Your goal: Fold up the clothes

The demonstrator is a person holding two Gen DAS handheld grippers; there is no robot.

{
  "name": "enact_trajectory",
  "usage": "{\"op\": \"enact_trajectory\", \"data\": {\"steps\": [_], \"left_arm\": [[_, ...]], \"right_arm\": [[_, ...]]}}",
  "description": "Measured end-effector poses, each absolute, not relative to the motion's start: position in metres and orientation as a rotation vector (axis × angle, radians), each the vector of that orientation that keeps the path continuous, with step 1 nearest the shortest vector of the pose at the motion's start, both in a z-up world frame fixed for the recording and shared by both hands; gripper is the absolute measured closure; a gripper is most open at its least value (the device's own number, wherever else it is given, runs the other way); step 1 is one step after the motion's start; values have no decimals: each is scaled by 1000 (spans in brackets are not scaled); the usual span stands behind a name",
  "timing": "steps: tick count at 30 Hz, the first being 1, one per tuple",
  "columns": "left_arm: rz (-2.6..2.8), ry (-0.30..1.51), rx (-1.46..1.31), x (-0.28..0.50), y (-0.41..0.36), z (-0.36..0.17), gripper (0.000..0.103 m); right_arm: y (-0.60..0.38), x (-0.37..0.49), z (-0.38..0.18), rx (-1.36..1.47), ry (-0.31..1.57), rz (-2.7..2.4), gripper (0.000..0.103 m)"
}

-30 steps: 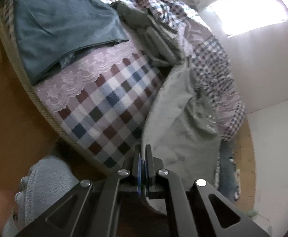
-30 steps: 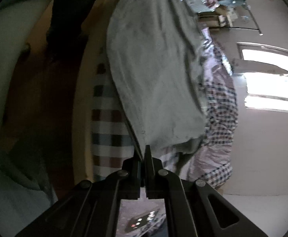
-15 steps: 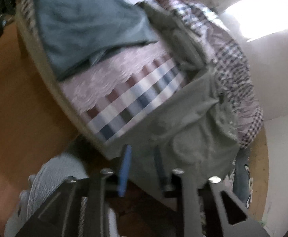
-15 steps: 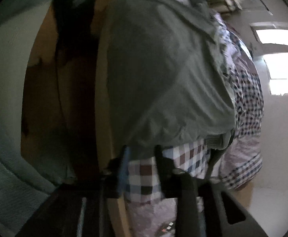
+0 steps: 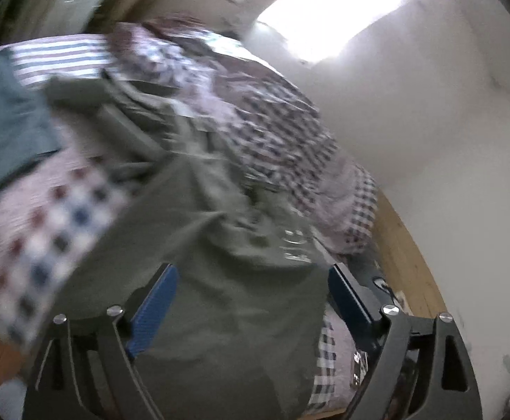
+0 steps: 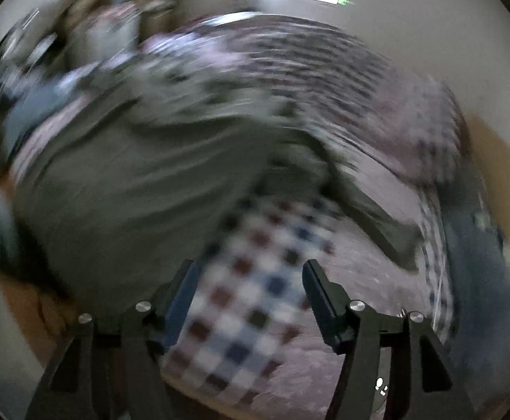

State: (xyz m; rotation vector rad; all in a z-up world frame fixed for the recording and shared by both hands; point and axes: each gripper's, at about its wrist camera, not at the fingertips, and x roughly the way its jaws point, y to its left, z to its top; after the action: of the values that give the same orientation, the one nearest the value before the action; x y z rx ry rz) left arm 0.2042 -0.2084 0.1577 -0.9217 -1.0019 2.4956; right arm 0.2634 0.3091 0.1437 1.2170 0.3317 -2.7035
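I find the bed, in its checked cover, carrying everything; its near edge runs under both of my grippers. Across that near edge lies the grey-green garment, spread broad at the edge and hanging over it, with its long axis running away from me toward a rumpled part near the middle of the bed. A second, teal garment lies toward the far left corner of the bed, lying flat; both views are blurred, so I cannot judge its folds. My left gripper stands with its jaws wide apart, holding nothing, directly over the broad end of the grey-green garment. My right gripper is likewise spread and empty, but it sits over bare checked cover, with the cloth lying to its left and ahead. I judge the left gripper the nearer to the garment; the right would need to shift leftward to reach its edge. A narrow strip of the garment trails toward the right edge of the bed.
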Motion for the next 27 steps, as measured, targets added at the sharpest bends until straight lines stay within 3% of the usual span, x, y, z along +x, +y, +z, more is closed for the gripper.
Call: {"op": "enact_trajectory", "data": {"steps": [3,8,15,19,27], "left_arm": [[2455,-905,-891,170,-166,153,10],[2393,-797,-877,120,-99,131,10],[2330,-681,-882,78,-28,89,10],[2300,-640,-934,70,-10,65,10],[2247,-630,-984,67,14,48,10]], "right_arm": [[373,231,155,1247,10,-2833,33],[506,179,132,1326,-756,-2932,31],[588,114,81,1451,-1222,-2832,31],[606,81,50,1495,-1333,-2801,31],[614,39,17,1638,-1243,-2879,31]]}}
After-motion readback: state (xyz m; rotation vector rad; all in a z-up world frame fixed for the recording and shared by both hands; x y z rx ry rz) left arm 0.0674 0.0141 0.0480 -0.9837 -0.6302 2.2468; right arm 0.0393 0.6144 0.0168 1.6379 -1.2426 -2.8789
